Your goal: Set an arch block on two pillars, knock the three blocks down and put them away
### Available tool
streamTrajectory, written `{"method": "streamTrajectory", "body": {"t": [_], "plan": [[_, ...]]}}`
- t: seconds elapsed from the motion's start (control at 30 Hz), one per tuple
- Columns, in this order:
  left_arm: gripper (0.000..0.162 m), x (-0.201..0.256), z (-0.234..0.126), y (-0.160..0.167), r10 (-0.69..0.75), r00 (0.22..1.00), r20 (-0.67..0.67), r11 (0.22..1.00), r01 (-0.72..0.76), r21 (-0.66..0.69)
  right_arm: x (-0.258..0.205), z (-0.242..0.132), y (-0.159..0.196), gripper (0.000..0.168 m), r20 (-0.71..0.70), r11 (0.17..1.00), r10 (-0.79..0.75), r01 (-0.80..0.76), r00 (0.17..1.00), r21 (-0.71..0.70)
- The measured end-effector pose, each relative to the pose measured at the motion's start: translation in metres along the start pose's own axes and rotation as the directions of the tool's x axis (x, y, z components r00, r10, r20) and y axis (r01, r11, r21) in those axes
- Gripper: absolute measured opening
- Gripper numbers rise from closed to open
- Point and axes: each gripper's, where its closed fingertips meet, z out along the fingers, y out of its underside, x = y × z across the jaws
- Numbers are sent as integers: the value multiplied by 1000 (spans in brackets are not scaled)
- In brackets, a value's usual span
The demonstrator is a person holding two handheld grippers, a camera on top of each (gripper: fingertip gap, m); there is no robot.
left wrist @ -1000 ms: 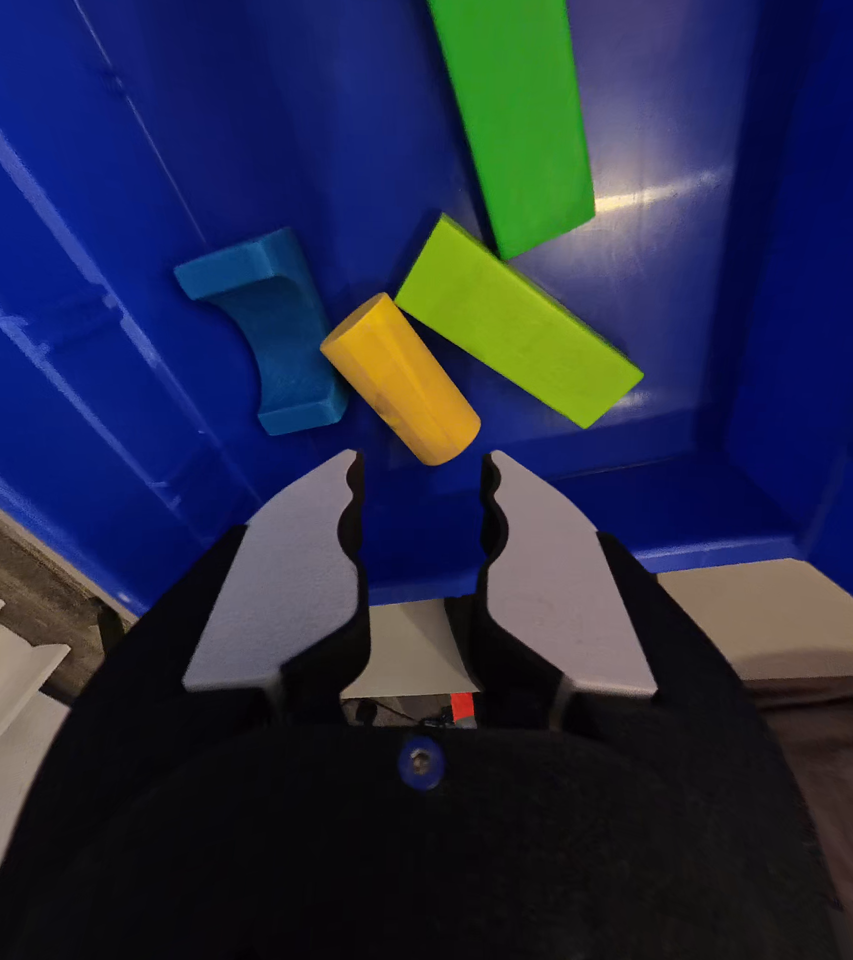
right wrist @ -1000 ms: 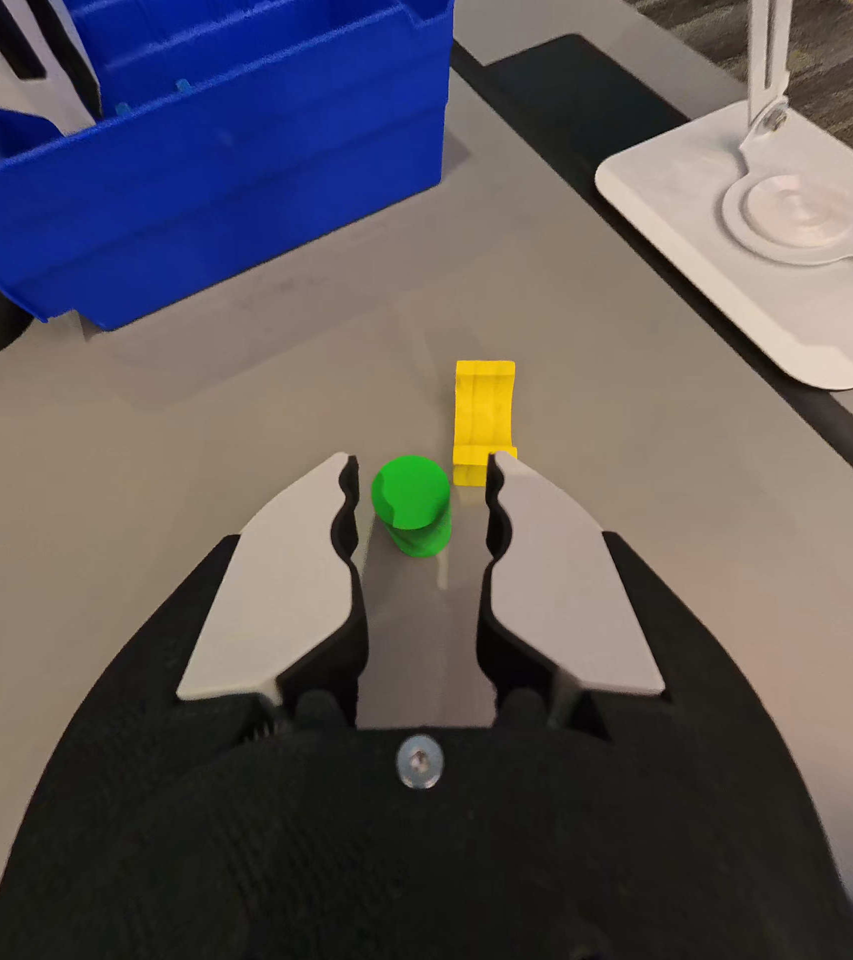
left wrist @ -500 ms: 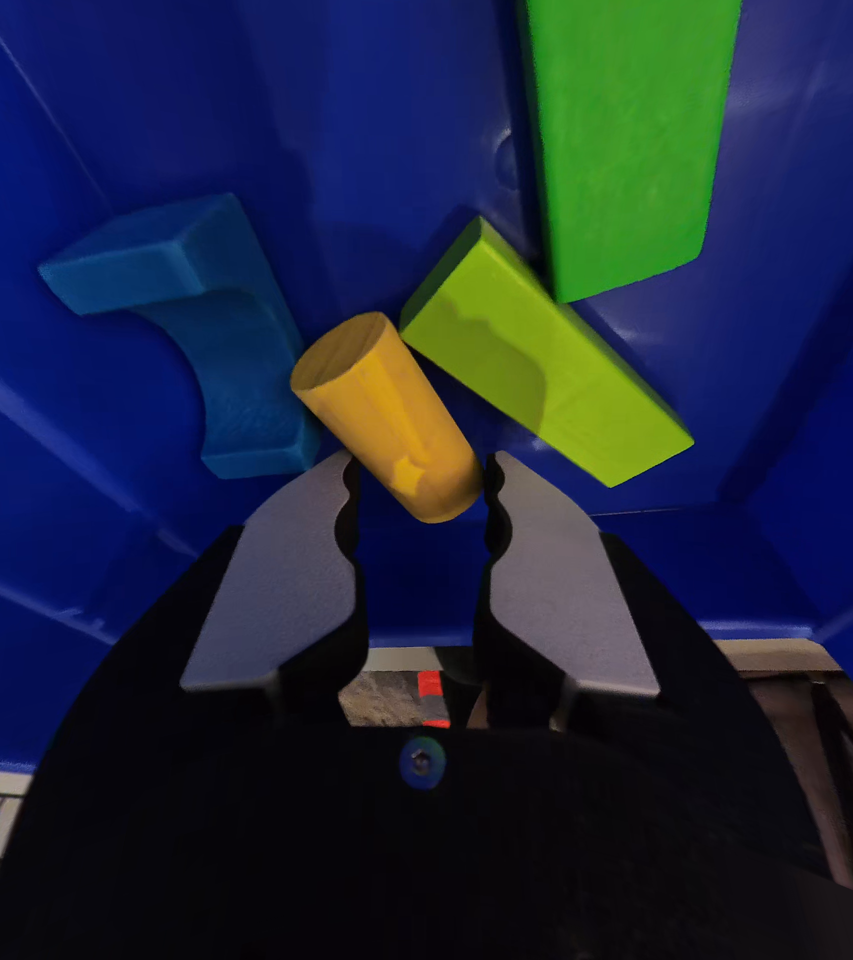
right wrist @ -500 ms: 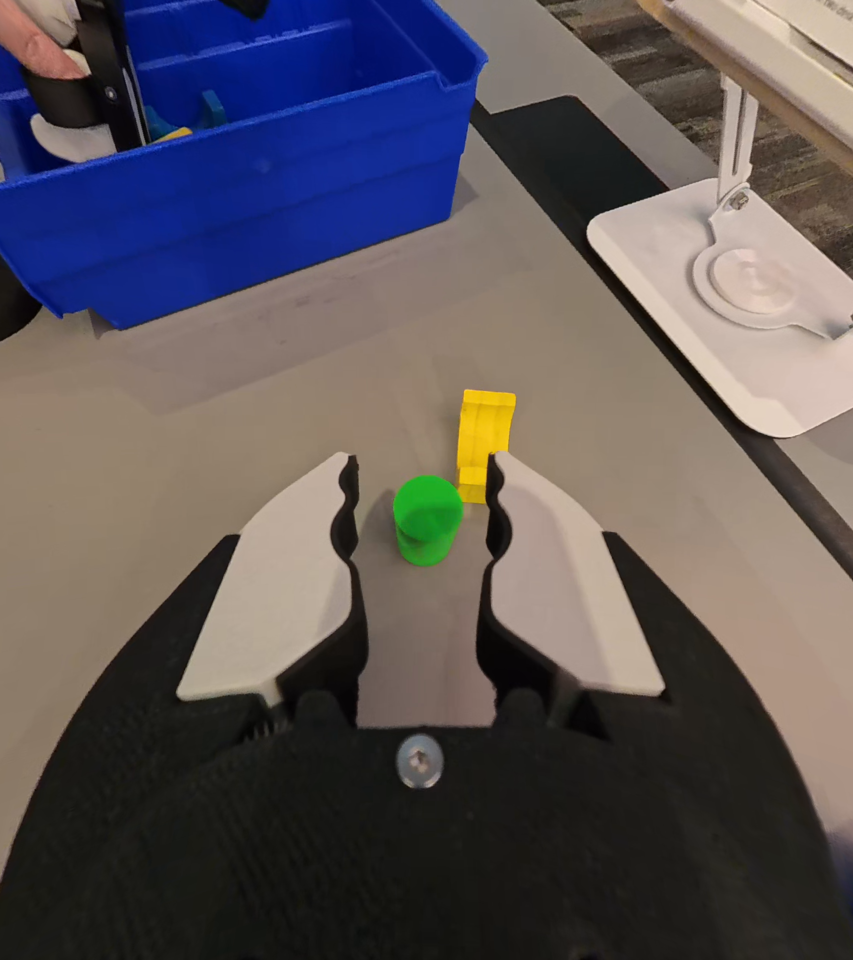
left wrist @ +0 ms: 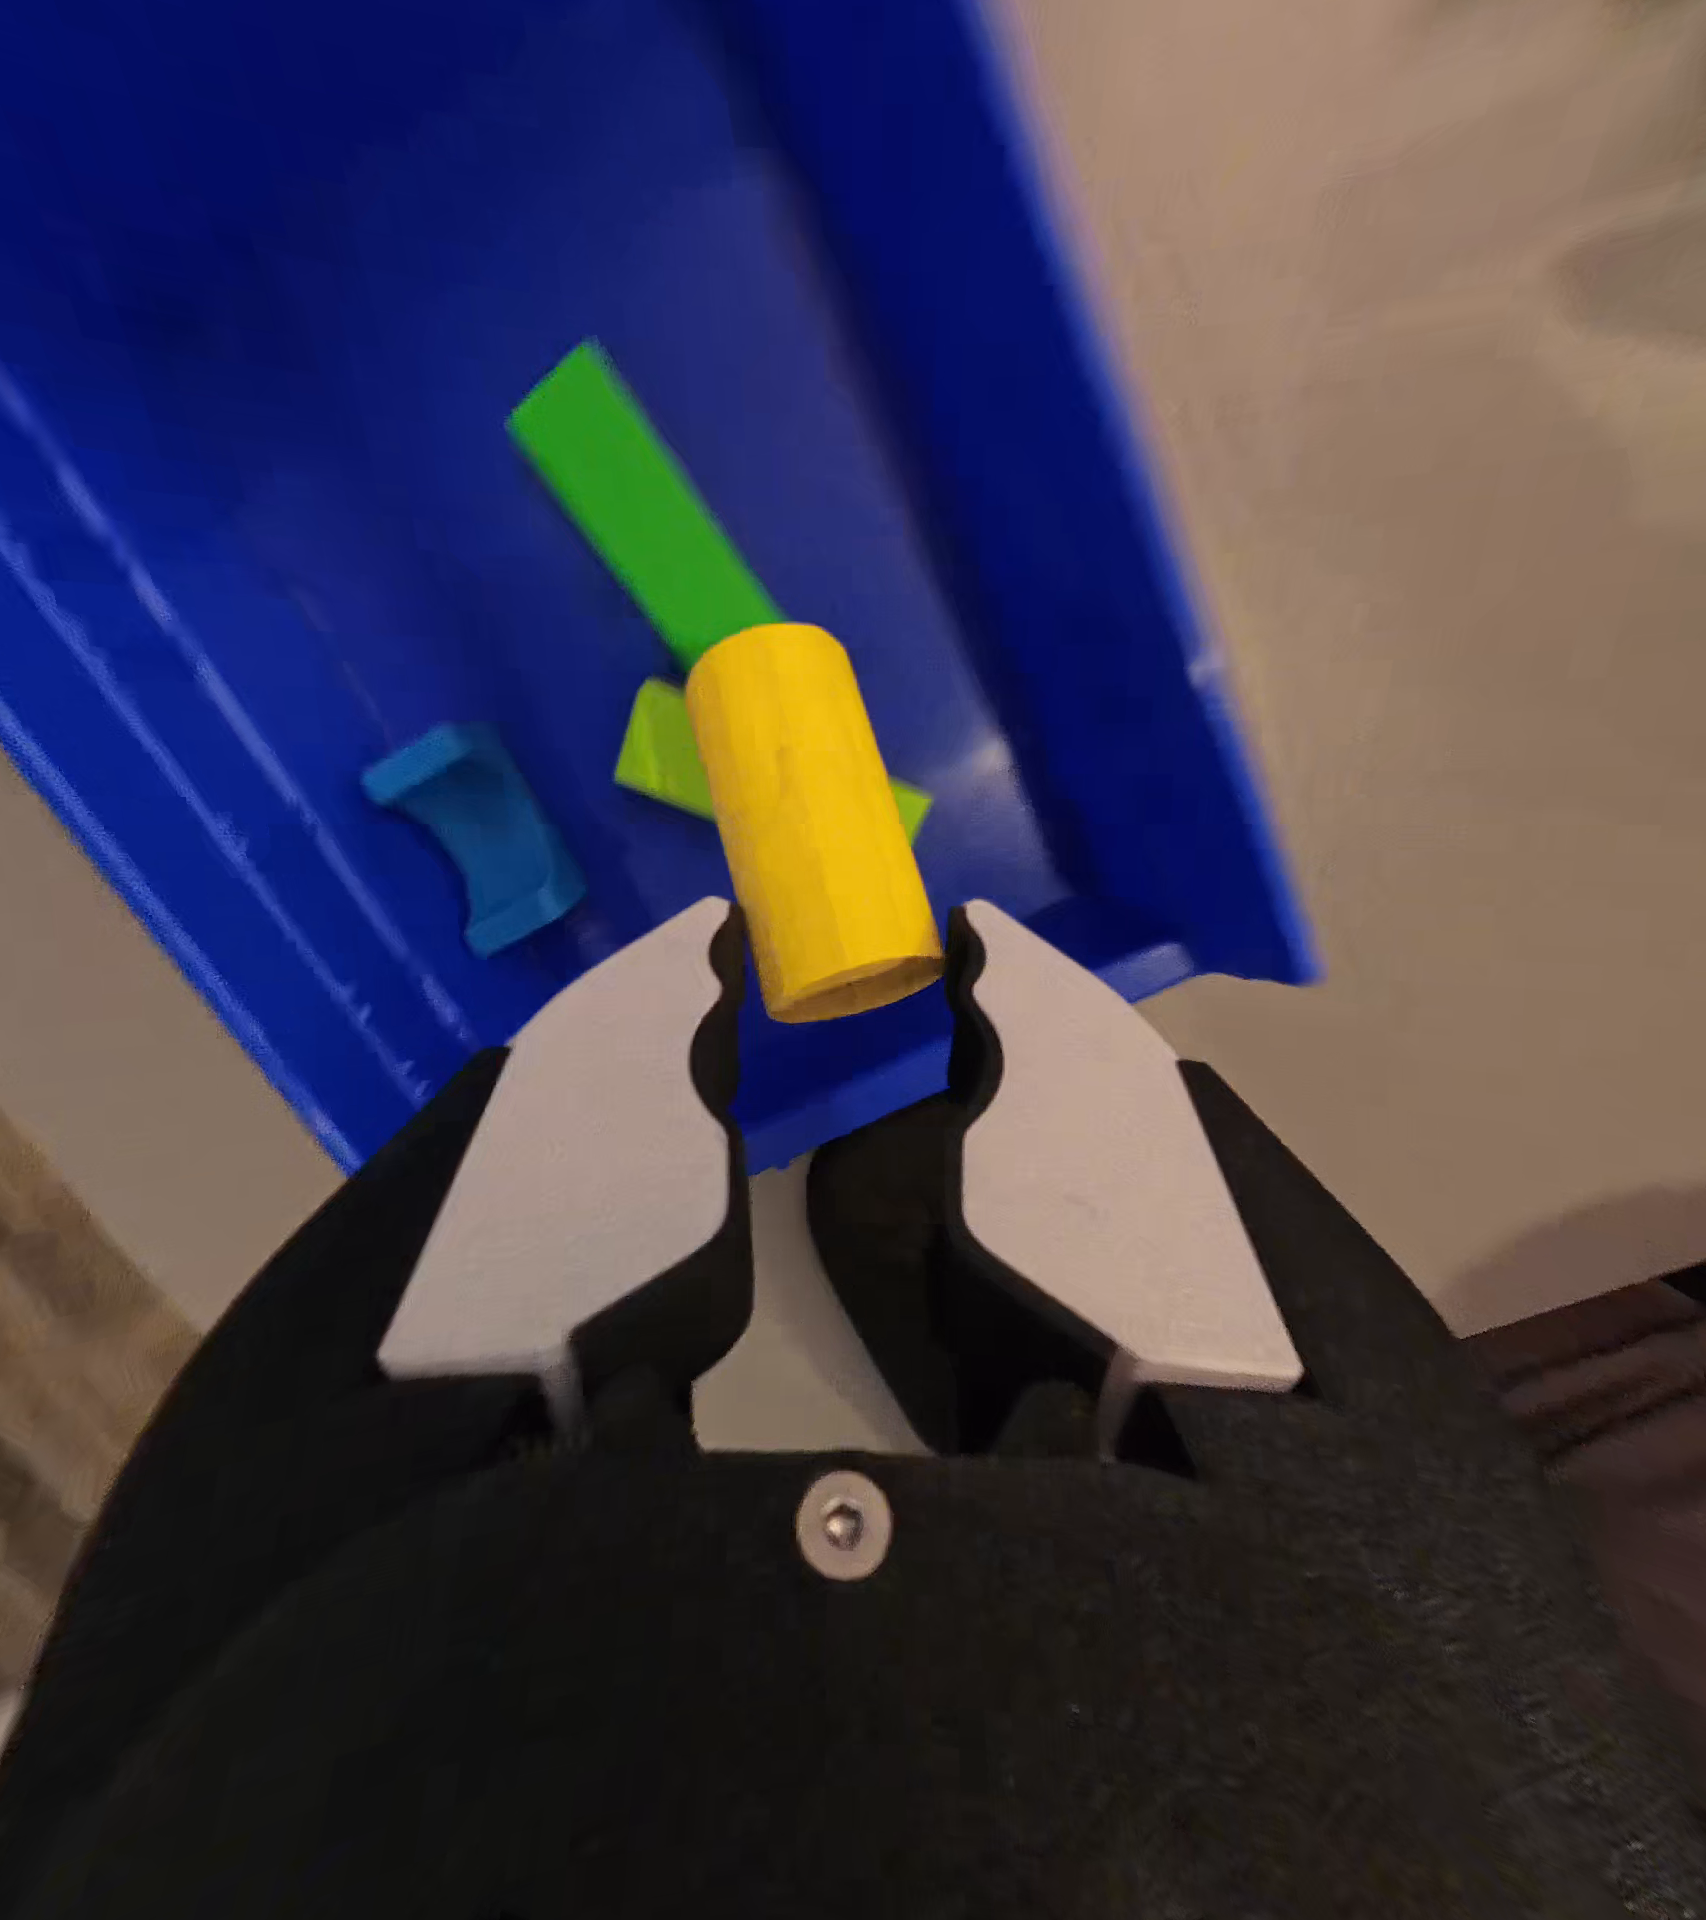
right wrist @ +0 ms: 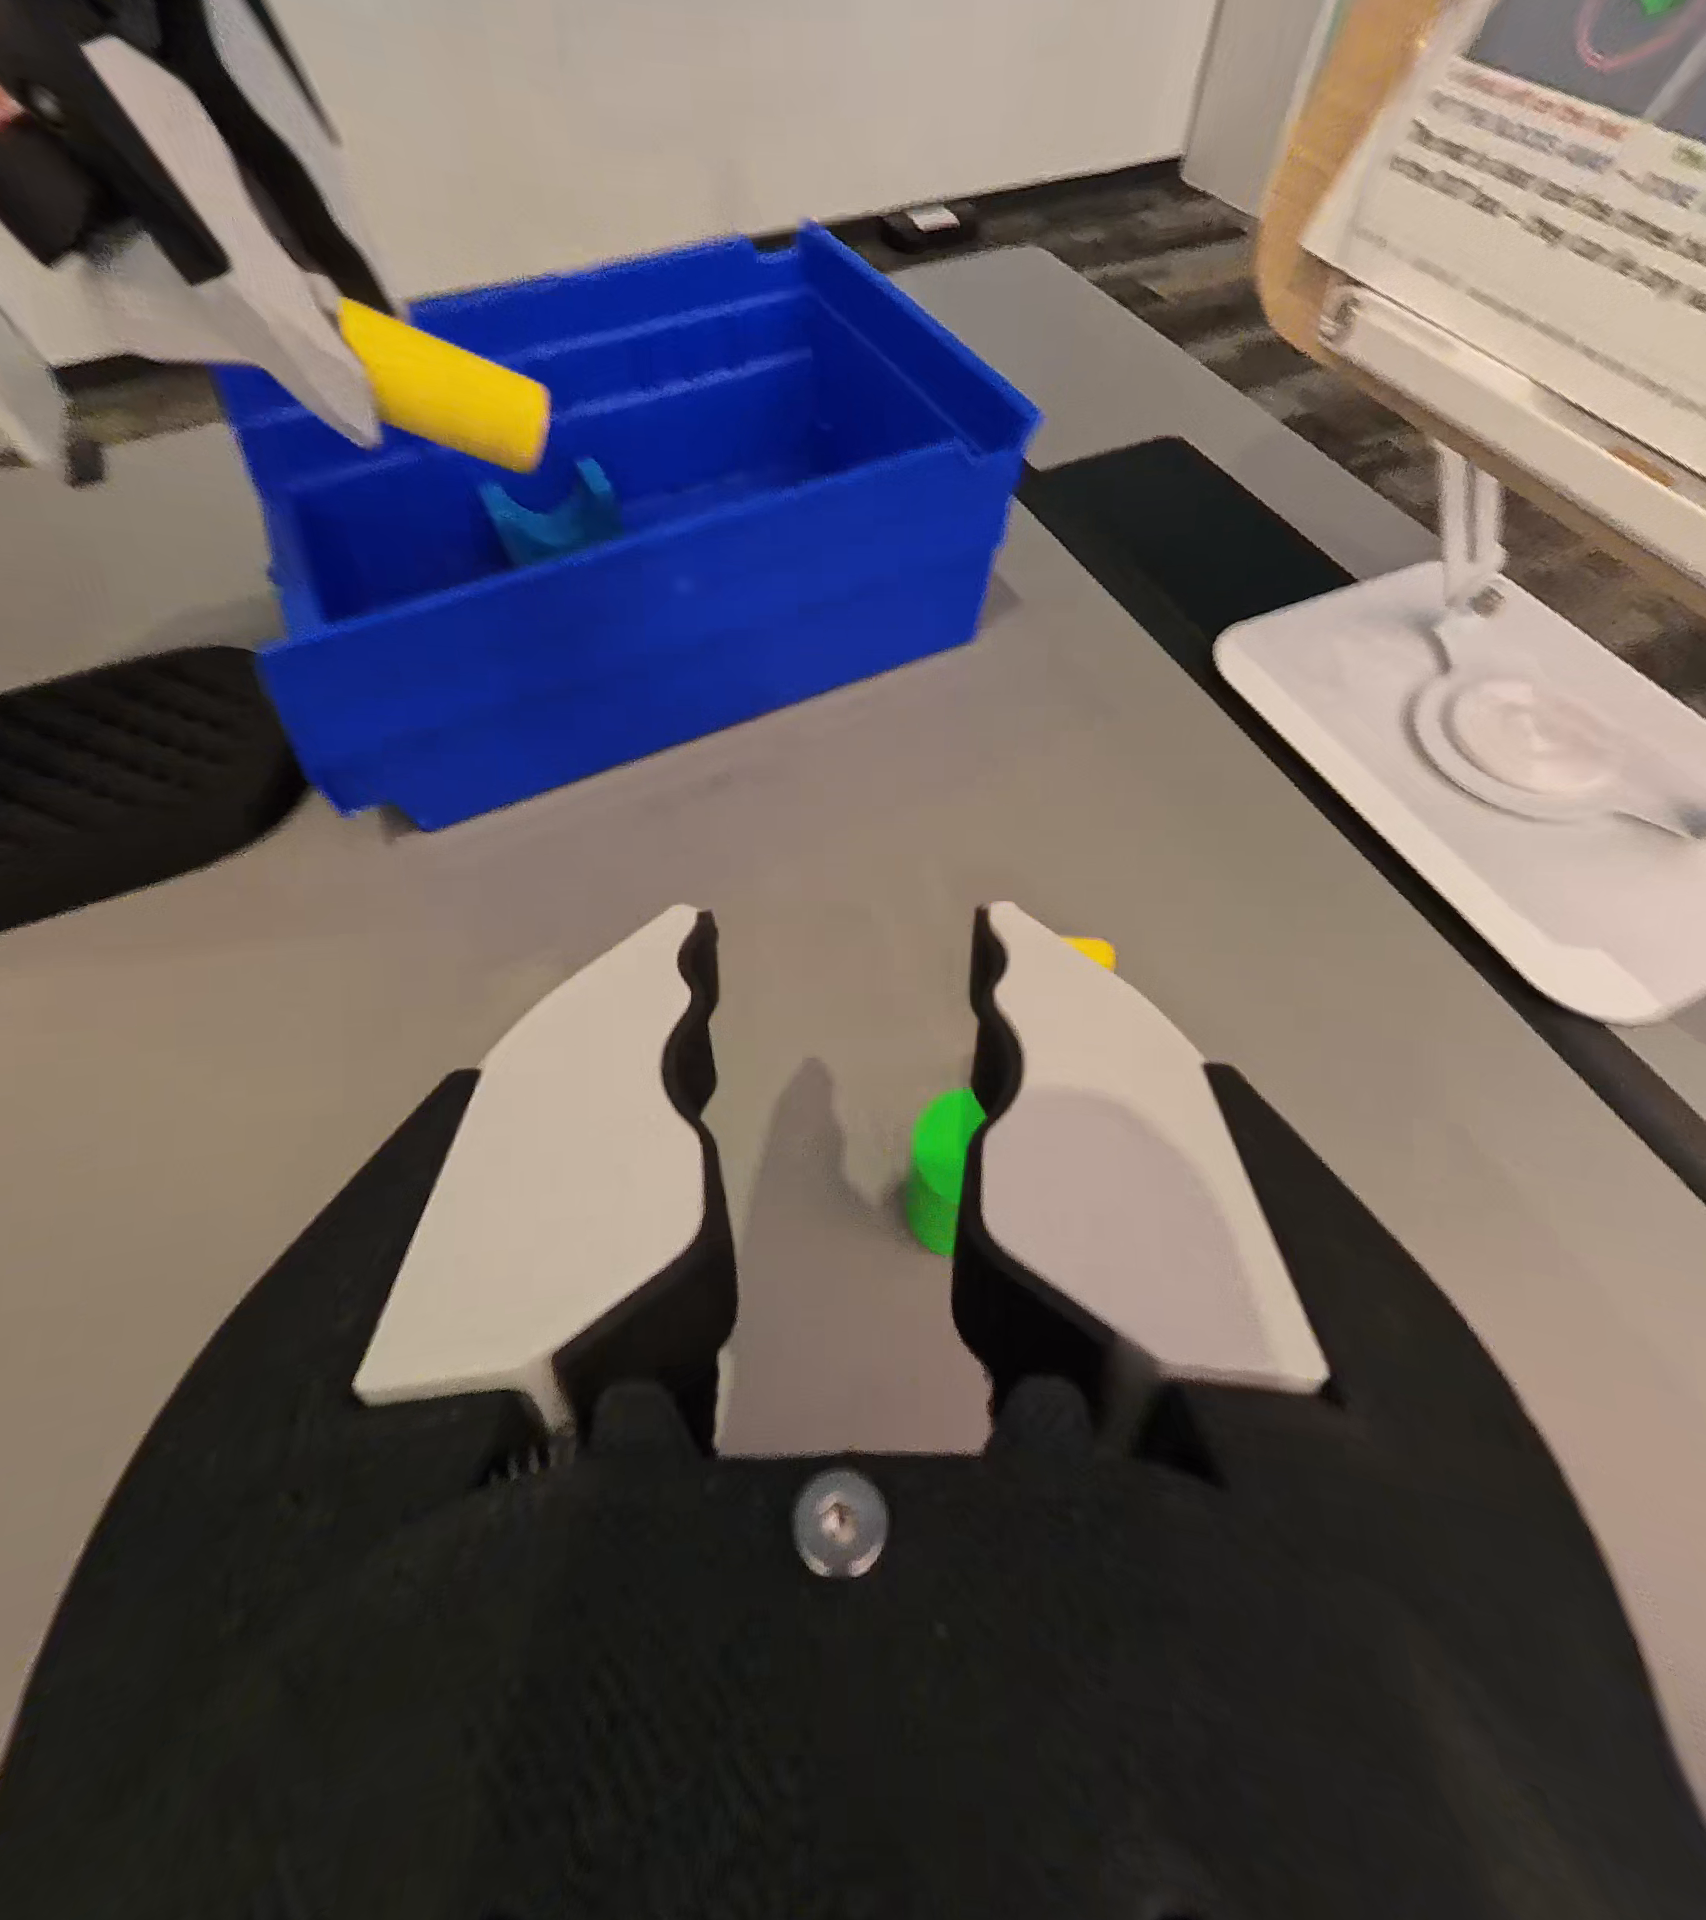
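My left gripper (left wrist: 844, 961) is shut on a yellow cylinder block (left wrist: 807, 821) and holds it in the air above the blue bin (left wrist: 1088, 520). The right wrist view shows the same cylinder (right wrist: 449, 390) at that gripper's tip above the bin (right wrist: 641, 665). My right gripper (right wrist: 844, 966) is open and empty above the grey table. A green cylinder (right wrist: 937, 1169) stands on the table below it, partly behind my right finger. A yellow arch block (right wrist: 1088, 951) peeks out behind that fingertip.
In the bin lie a blue arch block (left wrist: 480, 831), a dark green plank (left wrist: 636, 520) and a light green block (left wrist: 657, 753). A white stand base (right wrist: 1514, 790) sits at the table's right. A black mat (right wrist: 70, 769) lies left of the bin. Across from one pair of fingers to the other is roughly 25 cm. The right gripper is farther from the dark green plank (left wrist: 636, 520), some 30 cm, than the left, some 15 cm.
My left gripper closed on the yellow cylinder in the bin and lifted it out. My right gripper rose and drew back from the green cylinder, staying open.
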Motion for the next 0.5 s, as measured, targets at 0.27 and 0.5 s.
{"method": "streamTrajectory", "body": {"t": [0.27, 0.5], "plan": [[37, 154, -70, -45, 504, 828, -245, 813, -360, 457, -91, -4, -56, 48, 496, 910, 205, -351, 843, 220], [37, 192, -75, -49, 578, 784, -228, 757, -411, 508, -98, -24, -78, 48, 783, 697, 362, -705, 506, 133]]}}
